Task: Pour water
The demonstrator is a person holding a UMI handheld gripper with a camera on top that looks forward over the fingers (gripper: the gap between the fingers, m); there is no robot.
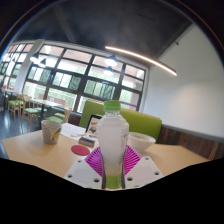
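A clear plastic water bottle [112, 140] with a green cap stands upright between my fingers, held above the wooden table [30, 148]. My gripper [113, 166] is shut on the bottle's lower body, both purple pads [93, 160] pressing its sides. A pale green cup [51, 130] stands on the table to the left, beyond the fingers. A white bowl [141, 142] sits just behind the bottle to the right.
A round dark red coaster [80, 151] lies on the table left of the bottle. A laptop or screen [92, 126] stands behind it. Green seat backs [140, 122] and large windows are beyond the table.
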